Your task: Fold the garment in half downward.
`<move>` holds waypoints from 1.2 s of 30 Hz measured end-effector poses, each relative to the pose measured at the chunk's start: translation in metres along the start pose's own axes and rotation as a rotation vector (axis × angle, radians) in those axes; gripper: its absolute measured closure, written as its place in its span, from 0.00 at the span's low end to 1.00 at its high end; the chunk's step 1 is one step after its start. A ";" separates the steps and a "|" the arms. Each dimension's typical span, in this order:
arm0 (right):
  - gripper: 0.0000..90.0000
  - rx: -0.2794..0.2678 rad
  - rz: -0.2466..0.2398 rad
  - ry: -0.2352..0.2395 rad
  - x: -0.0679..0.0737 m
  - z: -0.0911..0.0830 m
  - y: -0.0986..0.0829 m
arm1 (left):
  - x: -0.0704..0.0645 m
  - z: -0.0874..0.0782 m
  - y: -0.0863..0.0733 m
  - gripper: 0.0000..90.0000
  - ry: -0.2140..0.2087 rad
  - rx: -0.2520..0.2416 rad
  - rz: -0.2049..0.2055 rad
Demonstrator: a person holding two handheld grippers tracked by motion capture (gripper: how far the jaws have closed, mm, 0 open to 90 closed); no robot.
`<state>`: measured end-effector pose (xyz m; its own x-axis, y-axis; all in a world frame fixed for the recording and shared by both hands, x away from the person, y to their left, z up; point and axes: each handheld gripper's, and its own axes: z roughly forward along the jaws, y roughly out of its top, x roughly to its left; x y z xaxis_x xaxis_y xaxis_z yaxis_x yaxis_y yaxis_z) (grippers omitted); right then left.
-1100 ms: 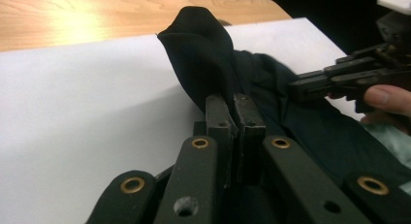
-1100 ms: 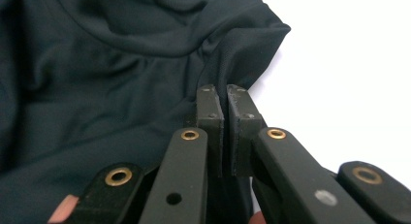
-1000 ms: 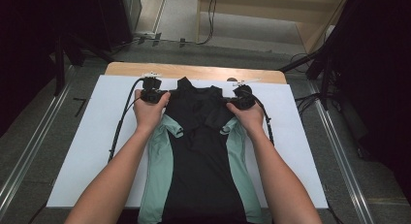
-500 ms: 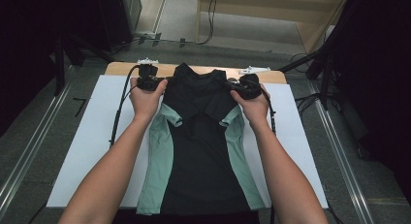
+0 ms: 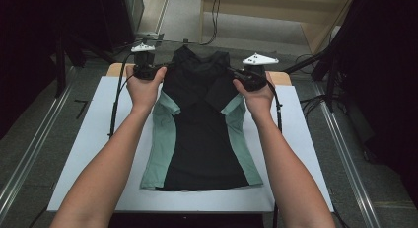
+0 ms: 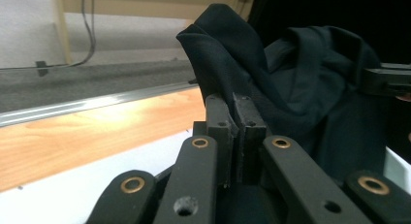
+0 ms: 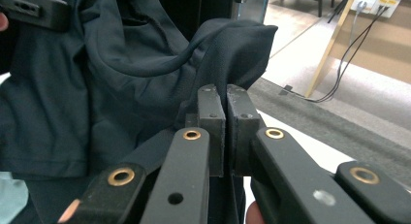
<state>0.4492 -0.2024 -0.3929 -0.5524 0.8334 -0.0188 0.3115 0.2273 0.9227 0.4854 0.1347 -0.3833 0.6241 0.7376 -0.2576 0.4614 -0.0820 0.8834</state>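
Observation:
A black shirt (image 5: 204, 139) with mint-green side panels lies lengthwise on the white sheet (image 5: 74, 154), its hem toward me. Its top end is raised off the table. My left gripper (image 5: 166, 68) is shut on the black fabric at the shirt's upper left. My right gripper (image 5: 231, 71) is shut on the upper right. In the left gripper view the jaws (image 6: 235, 105) pinch a fold of the shirt (image 6: 291, 73), which bunches up beyond them. In the right gripper view the closed jaws (image 7: 225, 95) clamp the shirt (image 7: 97, 88), and fabric drapes over their tips.
The wooden table edge (image 5: 116, 67) shows past the sheet at the far side. Metal rails (image 5: 29, 154) run along the floor on both sides. Cables (image 5: 116, 104) trail from the grippers, and dark stands (image 5: 340, 55) flank the far corners.
Both grippers have moved toward the far edge and lifted, drawing the shirt's top end up and the whole shirt away from me.

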 end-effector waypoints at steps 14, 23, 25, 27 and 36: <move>0.94 -0.024 -0.010 0.039 0.013 0.006 -0.023 | -0.018 0.000 -0.029 0.97 0.024 -0.037 0.047; 0.94 -0.034 -0.048 0.059 0.024 -0.002 -0.032 | -0.032 -0.009 -0.044 0.96 -0.023 -0.050 0.072; 0.94 -0.039 -0.047 0.062 0.026 -0.005 -0.035 | -0.036 -0.011 -0.047 0.97 -0.038 -0.052 0.084; 0.94 -0.047 -0.038 0.075 0.028 -0.008 -0.038 | -0.041 -0.014 -0.050 0.97 -0.048 -0.055 0.094; 0.94 -0.071 -0.073 0.092 0.044 -0.023 -0.053 | -0.055 -0.025 -0.072 0.96 -0.107 -0.061 0.096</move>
<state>0.3903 -0.1894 -0.4340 -0.6416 0.7652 -0.0543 0.2144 0.2468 0.9450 0.4021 0.1167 -0.4228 0.7290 0.6521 -0.2079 0.3592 -0.1059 0.9272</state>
